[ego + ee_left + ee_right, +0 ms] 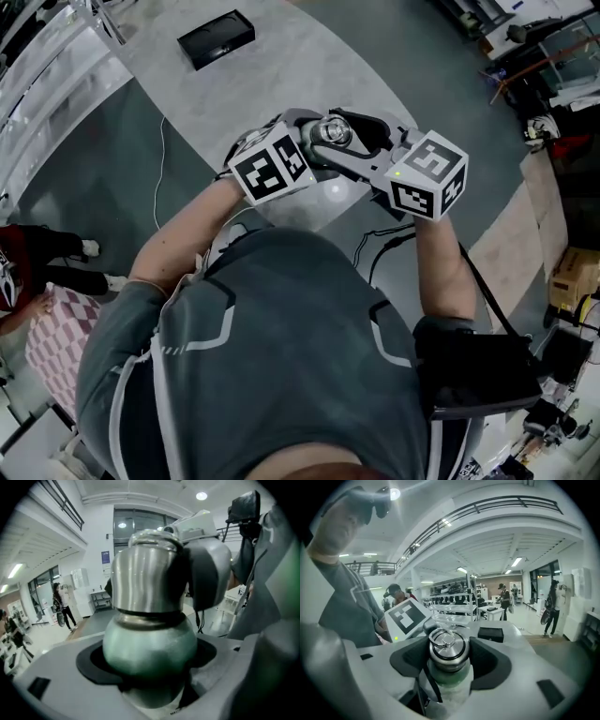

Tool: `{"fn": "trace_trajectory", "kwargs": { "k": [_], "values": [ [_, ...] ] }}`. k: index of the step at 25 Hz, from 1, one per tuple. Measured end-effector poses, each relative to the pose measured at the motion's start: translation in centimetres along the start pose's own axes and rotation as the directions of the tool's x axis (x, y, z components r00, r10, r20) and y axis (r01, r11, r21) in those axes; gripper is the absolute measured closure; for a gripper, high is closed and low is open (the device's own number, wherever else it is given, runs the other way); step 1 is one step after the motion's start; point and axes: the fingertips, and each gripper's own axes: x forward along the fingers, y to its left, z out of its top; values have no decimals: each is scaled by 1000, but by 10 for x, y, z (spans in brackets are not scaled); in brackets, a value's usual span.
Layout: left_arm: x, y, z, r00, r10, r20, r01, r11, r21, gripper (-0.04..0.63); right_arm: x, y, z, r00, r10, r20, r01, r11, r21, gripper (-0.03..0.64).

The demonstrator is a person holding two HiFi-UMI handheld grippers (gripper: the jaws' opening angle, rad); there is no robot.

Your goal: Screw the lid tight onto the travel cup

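Between clenched left fingers [91, 665] sits a bulbous green cup [150, 644]; right fingers [492, 660] grasp its ringed steel lid [447, 647].

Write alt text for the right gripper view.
A steel lid with a ring on top sits clamped between the right gripper's black pads, atop a green travel cup. Behind it shows the left gripper's marker cube, and a black box lies on a grey surface beyond.

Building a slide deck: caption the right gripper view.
Right tool clamps the ringed steel lid of a green travel cup.
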Motion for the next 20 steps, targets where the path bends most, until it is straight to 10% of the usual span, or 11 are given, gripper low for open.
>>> {"fn": "trace_trajectory", "kwargs": {
  "k": [9,20],
  "values": [
    [-23,-29,26,974,-198,106,193,980,53,195,-15,28,24,972,219,80,-212,973,-87,341],
    [-32,-52,28,963,-260,70,243,951,191,195,-30,59,23,871,491,-15,-479,843,-246,341]
  ]
}}
